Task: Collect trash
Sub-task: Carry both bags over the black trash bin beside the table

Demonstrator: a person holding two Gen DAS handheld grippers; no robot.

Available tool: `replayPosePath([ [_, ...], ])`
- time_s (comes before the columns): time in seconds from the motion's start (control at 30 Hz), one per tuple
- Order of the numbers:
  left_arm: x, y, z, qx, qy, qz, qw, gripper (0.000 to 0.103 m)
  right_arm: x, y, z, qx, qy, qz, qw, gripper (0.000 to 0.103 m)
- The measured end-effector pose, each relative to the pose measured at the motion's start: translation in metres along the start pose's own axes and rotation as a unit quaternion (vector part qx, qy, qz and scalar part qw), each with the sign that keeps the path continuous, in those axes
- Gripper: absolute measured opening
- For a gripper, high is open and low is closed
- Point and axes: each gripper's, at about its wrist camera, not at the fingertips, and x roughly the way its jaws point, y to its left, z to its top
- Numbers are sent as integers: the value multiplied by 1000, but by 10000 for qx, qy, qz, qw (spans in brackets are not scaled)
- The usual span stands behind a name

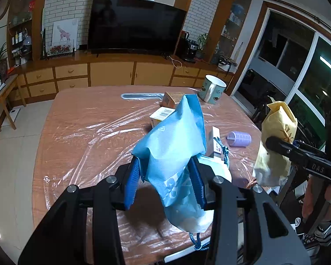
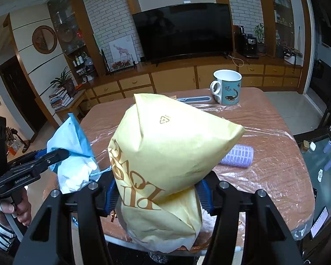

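My left gripper (image 1: 165, 181) is shut on a crumpled blue and white paper bag (image 1: 174, 141) with a blue cord, held above the table's near edge. It also shows in the right wrist view (image 2: 72, 152), at the left. My right gripper (image 2: 158, 195) is shut on a folded yellow paper bag (image 2: 165, 154) with brown lettering, held above the near edge. In the left wrist view the yellow bag (image 1: 275, 145) hangs at the right, clamped by the right gripper's fingers (image 1: 275, 143).
The wooden table (image 1: 77, 132) is covered in clear plastic film. On it lie small cardboard boxes (image 1: 163, 114), a purple hair roller (image 1: 239, 139), a patterned mug (image 2: 228, 87) and a grey flat tool (image 1: 141, 96). A dark glass side table (image 2: 320, 159) stands at the right.
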Motion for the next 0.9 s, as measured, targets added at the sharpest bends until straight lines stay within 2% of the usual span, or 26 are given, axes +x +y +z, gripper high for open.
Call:
replayPosePath([
  [0.17,-14,-10,-8,-22,-37,-95,9999,44,-11,7,-11,-113,60,169,9998,57],
  [0.53,-36,-47,-48,-77,55,65,9999,44,-37,-4,-48,-399,375,586,9968,57],
  [0.9,-42,-76,-102,-70,467,223,9986,44,-46,-6,-99,-556,934,954,9895,57],
])
